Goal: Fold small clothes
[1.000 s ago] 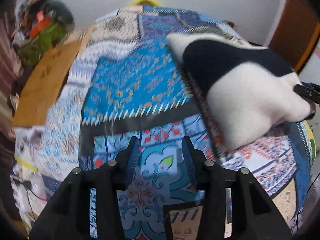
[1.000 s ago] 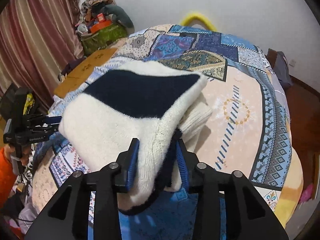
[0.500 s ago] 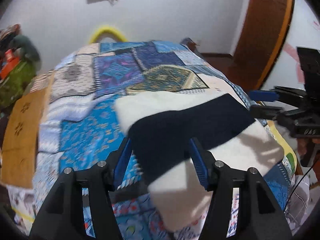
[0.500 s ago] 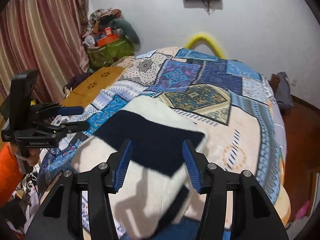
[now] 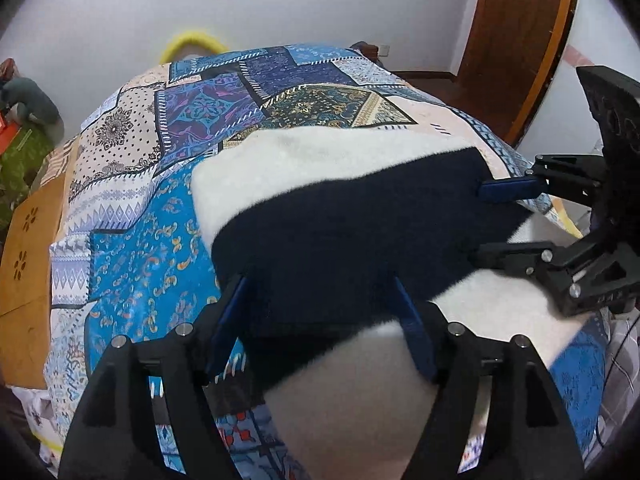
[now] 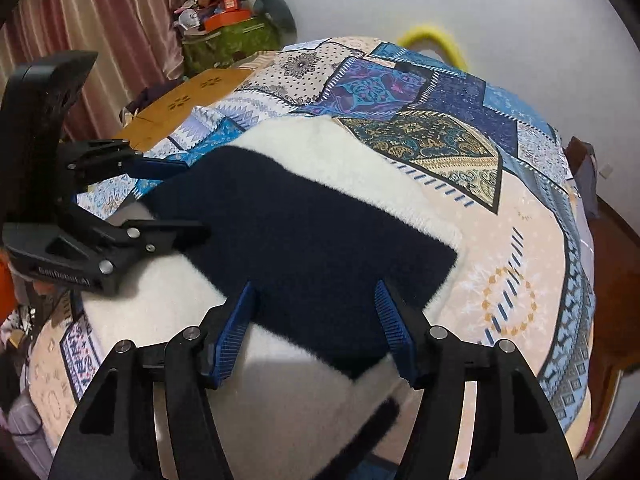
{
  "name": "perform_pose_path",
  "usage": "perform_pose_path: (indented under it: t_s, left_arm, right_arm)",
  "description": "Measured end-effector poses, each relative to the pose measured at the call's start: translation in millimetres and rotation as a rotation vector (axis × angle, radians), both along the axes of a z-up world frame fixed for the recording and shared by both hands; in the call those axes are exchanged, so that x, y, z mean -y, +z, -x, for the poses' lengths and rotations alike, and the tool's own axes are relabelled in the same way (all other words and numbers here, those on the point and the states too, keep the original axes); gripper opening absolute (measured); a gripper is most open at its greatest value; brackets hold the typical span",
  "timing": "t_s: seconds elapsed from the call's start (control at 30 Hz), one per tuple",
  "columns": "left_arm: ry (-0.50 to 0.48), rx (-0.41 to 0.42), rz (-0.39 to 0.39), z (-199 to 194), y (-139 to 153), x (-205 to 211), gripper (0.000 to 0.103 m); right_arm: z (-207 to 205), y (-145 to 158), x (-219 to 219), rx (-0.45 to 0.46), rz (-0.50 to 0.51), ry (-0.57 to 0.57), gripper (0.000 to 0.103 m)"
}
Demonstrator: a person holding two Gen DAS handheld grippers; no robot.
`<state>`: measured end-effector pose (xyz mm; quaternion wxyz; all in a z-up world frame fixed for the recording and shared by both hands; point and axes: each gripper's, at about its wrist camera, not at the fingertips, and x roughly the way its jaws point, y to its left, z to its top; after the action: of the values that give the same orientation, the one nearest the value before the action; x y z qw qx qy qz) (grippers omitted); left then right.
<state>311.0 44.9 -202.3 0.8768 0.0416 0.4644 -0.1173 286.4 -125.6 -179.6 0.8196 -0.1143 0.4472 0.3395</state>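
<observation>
A fuzzy white sweater with a broad navy band (image 5: 340,220) (image 6: 300,220) lies folded flat on the patchwork bedspread (image 5: 132,264). My left gripper (image 5: 320,282) hovers over its near-left edge. Its jaws are opening, and the blue pads (image 5: 228,320) straddle the navy band without pressing on it. My right gripper (image 6: 315,286) hangs over the opposite edge, jaws also opening, with the pads clear of the knit. Each gripper shows in the other's view: the right gripper (image 5: 478,220) at the sweater's right side, the left gripper (image 6: 192,200) at its left.
The bedspread (image 6: 500,264) covers a bed. A wooden board (image 5: 24,248) lies along its left side, and a green bag of clutter (image 6: 228,40) stands by the pink curtains (image 6: 100,32). A yellow hoop (image 5: 192,40) leans on the far wall; a wooden door (image 5: 516,40) is at the right.
The right gripper has let go of the sweater's edge, and the garment now lies flat. The left gripper has swung across from the bare bedspread to above the sweater. Both jaws have widened.
</observation>
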Motion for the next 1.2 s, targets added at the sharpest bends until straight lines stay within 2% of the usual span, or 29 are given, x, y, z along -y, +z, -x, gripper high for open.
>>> perform_pose_path:
  t_s: [0.27,0.33,0.43,0.57,0.77,0.97,1.07,1.2]
  left_arm:
    - [-0.014,-0.008,0.035,39,5,-3,0.072]
    - [-0.008,-0.007,0.037,50,6,-4,0.072]
    - [-0.004,-0.015,0.055,63,6,-5,0.072]
    - [0.008,-0.009,0.017,82,5,-4,0.072]
    - [0.045,-0.038,-0.054,96,-2,-12,0.073]
    - [0.099,0.020,-0.104,108,16,-32,0.073]
    - [0.138,0.056,-0.062,105,33,-46,0.073]
    - [0.192,0.080,0.012,86,50,-59,0.076]
  right_arm:
    - [26,2,18,0.012,0.013,-0.028,0.059]
    - [32,1,22,0.010,0.033,-0.046,0.062]
    - [36,-6,36,-0.063,-0.018,-0.083,0.063]
    - [44,-9,48,-0.090,-0.056,-0.121,0.063]
    - [56,-4,49,-0.060,-0.032,-0.130,0.063]
    - [60,8,58,-0.037,-0.014,-0.131,0.065]
    - [61,18,64,-0.018,-0.016,-0.142,0.068]
    - [56,32,68,0.005,-0.056,-0.185,0.080]
